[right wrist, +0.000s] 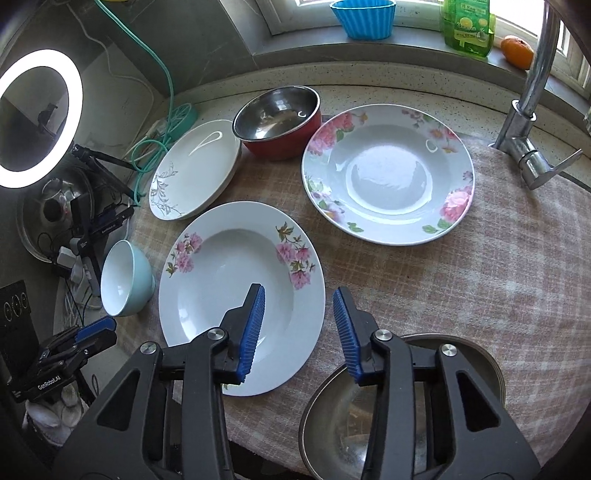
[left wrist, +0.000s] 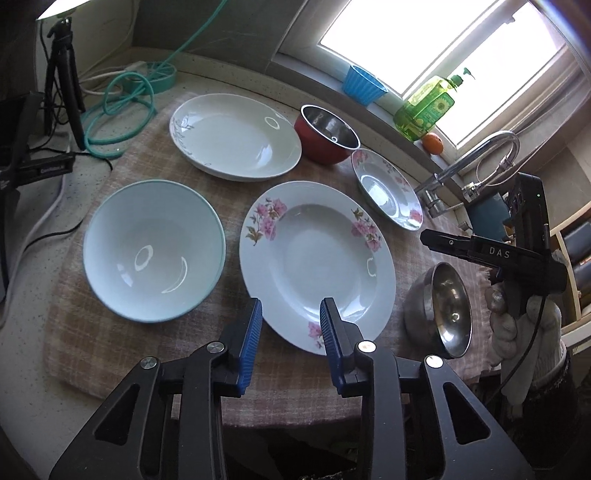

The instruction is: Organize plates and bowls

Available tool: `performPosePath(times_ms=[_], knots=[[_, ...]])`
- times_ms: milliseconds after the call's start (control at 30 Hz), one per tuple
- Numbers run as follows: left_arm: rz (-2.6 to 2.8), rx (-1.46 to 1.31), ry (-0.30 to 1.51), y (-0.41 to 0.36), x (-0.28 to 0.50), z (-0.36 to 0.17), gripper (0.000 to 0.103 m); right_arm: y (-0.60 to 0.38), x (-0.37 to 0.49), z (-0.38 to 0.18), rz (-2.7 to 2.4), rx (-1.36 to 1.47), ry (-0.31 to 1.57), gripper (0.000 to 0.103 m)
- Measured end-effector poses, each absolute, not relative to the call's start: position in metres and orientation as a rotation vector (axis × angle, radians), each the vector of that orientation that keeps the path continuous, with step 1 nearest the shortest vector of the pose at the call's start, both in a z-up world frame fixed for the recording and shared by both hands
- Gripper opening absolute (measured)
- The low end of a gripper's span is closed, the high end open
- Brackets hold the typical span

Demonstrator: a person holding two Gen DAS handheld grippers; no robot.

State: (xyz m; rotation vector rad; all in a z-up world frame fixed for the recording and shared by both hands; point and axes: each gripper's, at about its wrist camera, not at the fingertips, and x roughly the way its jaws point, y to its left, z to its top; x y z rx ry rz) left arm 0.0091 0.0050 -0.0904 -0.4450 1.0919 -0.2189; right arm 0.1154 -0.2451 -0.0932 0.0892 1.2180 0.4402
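Hidden/cut off: steel bowl (right wrist: 402,410) at the near edge of the checked cloth (right wrist: 461,258) is cropped by the bottom of the right wrist view and half covered by the right gripper (right wrist: 299,328) body. In the left wrist view it reads badly distorted at the frame side. The pale blue bowl (left wrist: 153,249) is squashed at the left rim of the right wrist view. The white plate with grey sprigs (left wrist: 234,136) may be two stacked, can't confirm. The person's gloved hand (left wrist: 524,332) is only partly in frame.

Grippers: left gripper (left wrist: 291,325) jaws part-spread, nothing pinched. They hang over the near rim of the pink-flower plate (left wrist: 317,262); one blue pad overlaps the rim, the other sits over the cloth just beside it. Contact not clear. Right gripper also part-spread, nothing between the pads. Its left pad is over the same plate's basin, its right pad over cloth just beside the steel bowl's rim.

Layout: pink-flower plate mid-cloth toward the near edge, pale blue bowl just beside it on the cloth's left side. Grey-sprig plate at the far left, red bowl with steel lining (left wrist: 327,134) at the far edge touching or nearly touching it. The rose-pattern plate (right wrist: 388,173) sits far right near the tap (right wrist: 528,122).

Around: windowsill holds a blue ribbed cup (right wrist: 364,18), green soap bottle (right wrist: 467,27) and an orange (right wrist: 517,51). Ring light (right wrist: 37,118), tripod (left wrist: 64,77) and teal hose (left wrist: 122,103) crowd the counter left of the cloth.
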Motion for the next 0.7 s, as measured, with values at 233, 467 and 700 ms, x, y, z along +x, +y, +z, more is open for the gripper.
performPosePath(times_ms=[233, 467, 700], knots=[[-0.207, -0.547, 1.155, 0.000, -0.002, -0.112, 0.027, -0.234, 0.150, -0.116, 0.472, 0.051, 1.336, 0.029], [-0.161, -0.593, 1.173, 0.004, -0.001, -0.127, 0.024, -0.230, 0.171, -0.137, 0.473, 0.057, 1.386, 0.019], [-0.143, -0.627, 1.181, 0.010, 0.001, -0.138, 0.021, -0.229, 0.180, -0.142, 0.476, 0.038, 1.404, 0.015]])
